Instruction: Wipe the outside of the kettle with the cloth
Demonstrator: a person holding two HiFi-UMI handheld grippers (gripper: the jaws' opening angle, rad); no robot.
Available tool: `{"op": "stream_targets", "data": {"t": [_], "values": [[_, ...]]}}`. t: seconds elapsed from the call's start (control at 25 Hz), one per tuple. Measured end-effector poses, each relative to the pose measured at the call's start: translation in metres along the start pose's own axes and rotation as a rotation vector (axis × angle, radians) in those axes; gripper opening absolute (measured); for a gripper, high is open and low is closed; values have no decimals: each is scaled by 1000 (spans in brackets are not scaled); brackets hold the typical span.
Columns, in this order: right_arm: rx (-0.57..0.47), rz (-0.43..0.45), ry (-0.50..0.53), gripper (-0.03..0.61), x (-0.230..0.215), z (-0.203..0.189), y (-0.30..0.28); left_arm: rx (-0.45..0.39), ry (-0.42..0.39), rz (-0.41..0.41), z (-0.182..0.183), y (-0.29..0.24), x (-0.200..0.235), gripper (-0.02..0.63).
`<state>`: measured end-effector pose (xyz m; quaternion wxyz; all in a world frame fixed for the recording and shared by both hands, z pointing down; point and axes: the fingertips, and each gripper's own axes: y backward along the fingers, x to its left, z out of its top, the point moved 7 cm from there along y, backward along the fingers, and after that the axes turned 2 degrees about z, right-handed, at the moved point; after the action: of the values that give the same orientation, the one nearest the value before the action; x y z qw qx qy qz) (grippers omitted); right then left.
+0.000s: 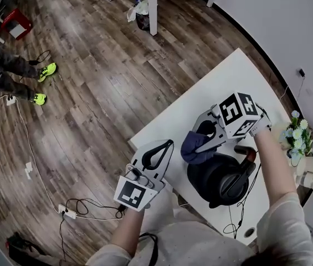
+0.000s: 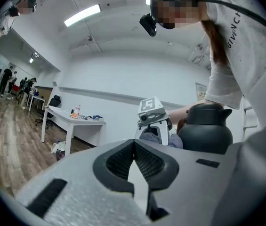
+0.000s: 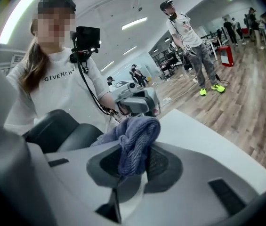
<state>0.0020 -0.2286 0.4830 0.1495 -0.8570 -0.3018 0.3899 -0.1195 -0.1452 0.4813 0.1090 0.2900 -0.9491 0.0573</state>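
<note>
A black kettle [image 1: 220, 177] stands on the white table [image 1: 228, 82] near its front edge. My right gripper [image 1: 196, 143] is shut on a bunched blue cloth [image 1: 192, 154], which is held at the kettle's left side; whether it touches is unclear. In the right gripper view the cloth [image 3: 133, 140] sticks up out of the shut right gripper [image 3: 133, 167], with the kettle [image 3: 62, 128] to the left. My left gripper [image 1: 170, 143] hovers off the table's left edge, shut and empty. From the left gripper [image 2: 133, 144] I see the kettle [image 2: 205, 133] and cloth [image 2: 154, 136] ahead.
A pot of pale flowers [image 1: 299, 134] and a small container [image 1: 311, 173] stand at the table's right end. A black cable [image 1: 239, 215] trails over the front edge. On the wood floor are a power strip [image 1: 67, 210], table legs [image 1: 152, 7] and a standing person [image 1: 12, 76].
</note>
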Motion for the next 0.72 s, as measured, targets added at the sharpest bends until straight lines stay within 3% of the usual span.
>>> {"op": "stream_targets", "data": {"t": [0.24,0.36,0.48,0.72], "values": [[-43,-51,-78,71,-18,-30,-5,7,20,14,-5,6,1,6],[-60,-136,-104,71,-25,-49,-8,13,23,13,-8,9,-2,6],[-106,-317,-75,71,-28,-62,5,21,21,13,-10,10,-4,6],[-421,-832,111,71,36,-25,95,-9,-9,3,5,9,-5,6]]}}
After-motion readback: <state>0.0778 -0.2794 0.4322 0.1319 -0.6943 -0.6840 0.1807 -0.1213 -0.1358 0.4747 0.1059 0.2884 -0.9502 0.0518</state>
